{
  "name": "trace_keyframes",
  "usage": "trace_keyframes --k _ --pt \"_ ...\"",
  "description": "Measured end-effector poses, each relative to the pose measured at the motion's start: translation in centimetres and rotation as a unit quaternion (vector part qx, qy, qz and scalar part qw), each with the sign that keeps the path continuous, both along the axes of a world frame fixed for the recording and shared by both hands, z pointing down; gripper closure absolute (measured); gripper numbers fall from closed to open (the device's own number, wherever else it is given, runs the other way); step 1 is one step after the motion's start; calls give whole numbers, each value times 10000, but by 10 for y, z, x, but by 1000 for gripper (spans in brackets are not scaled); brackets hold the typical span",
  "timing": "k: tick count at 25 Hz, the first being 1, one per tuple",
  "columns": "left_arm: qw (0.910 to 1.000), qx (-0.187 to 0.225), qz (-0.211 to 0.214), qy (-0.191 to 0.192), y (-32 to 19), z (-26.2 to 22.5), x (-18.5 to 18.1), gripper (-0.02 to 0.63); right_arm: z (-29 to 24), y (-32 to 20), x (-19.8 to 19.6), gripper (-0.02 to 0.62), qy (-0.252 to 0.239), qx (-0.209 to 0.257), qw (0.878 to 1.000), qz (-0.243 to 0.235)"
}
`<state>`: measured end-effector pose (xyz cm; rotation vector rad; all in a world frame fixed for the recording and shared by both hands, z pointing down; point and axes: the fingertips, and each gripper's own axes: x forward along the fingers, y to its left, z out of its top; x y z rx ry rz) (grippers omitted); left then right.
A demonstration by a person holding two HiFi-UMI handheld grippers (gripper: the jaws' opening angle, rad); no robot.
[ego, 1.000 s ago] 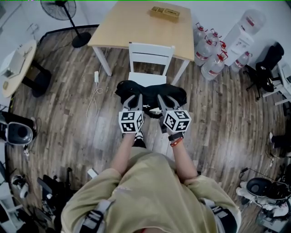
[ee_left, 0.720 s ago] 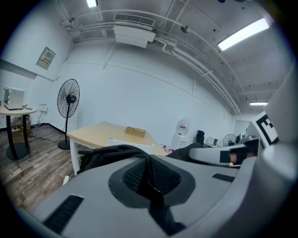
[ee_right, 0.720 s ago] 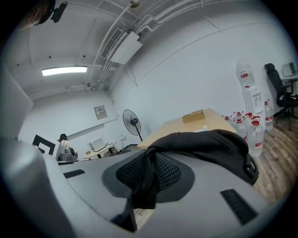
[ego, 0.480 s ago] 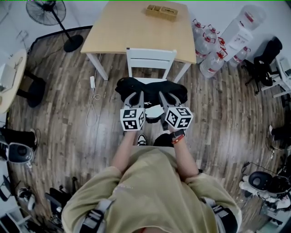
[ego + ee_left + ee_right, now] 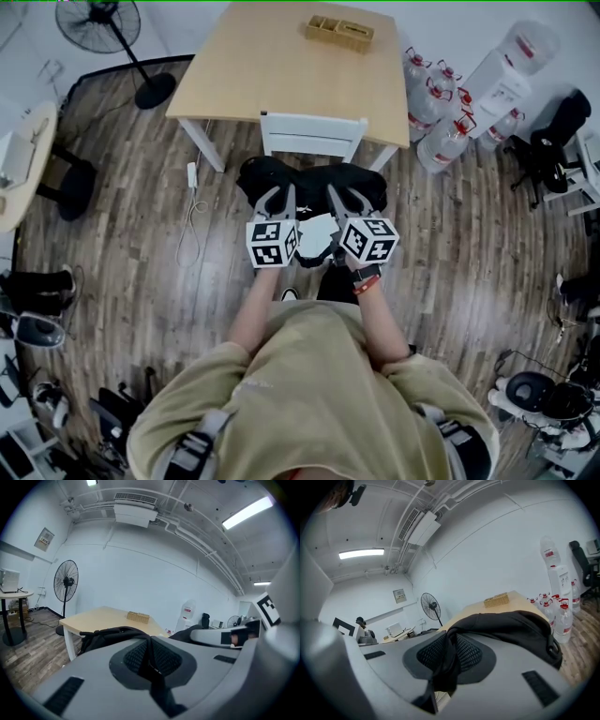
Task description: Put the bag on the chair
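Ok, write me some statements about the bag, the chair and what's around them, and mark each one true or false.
1. The left gripper and the right gripper are both closed on the black bag. True.
2. The chair is black. False: it is white.
3. A tan box sits on the wooden table. True.
4. In the head view the fan stands right of the table. False: it is at the upper left; water bottles stand on the right.
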<state>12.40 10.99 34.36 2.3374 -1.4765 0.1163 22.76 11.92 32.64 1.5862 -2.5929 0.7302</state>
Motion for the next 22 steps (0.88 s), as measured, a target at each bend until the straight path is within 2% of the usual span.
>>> trace_keyframes --k 9,22 --pt "9998 -176 -79 -92 -41 10 25 580 14 -43 26 517 -55 -240 9997 -74" --pt "9960 -809 -38 -388 -66 91 38 580 97 -73 38 515 -4 -866 9960 -198"
